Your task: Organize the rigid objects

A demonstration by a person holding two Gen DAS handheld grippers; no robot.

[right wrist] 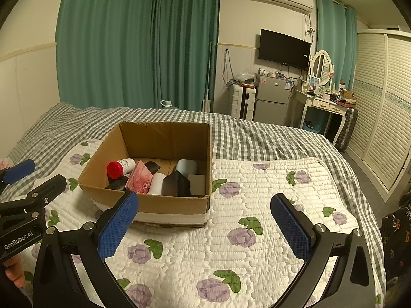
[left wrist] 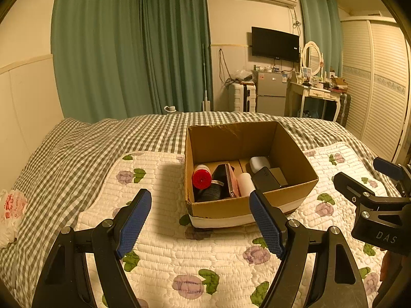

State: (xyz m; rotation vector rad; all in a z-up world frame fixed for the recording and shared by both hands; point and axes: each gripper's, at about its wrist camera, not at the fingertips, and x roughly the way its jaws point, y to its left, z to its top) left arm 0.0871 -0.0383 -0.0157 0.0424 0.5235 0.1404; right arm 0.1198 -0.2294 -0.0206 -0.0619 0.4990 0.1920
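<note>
An open cardboard box (left wrist: 223,208) (right wrist: 169,204) stands on a floral quilt on the bed. Inside lie a red-capped bottle (left wrist: 201,178) (right wrist: 114,169), a dark bottle (left wrist: 214,187), a pink flat case (right wrist: 140,178), a white cylinder (right wrist: 157,183), a black case (left wrist: 264,179) (right wrist: 176,184) and a pale blue case (right wrist: 186,166). My left gripper (left wrist: 200,220) is open and empty, just in front of the box. My right gripper (right wrist: 205,227) is open and empty, in front of the box's right corner. Each gripper shows at the edge of the other's view.
The floral quilt (right wrist: 244,231) lies over a grey checked bedspread (left wrist: 77,148). A white plastic bag (left wrist: 11,213) sits at the bed's left edge. Green curtains, a small fridge (right wrist: 272,100), a dressing table (right wrist: 323,102) and a louvred wardrobe (right wrist: 380,118) stand beyond.
</note>
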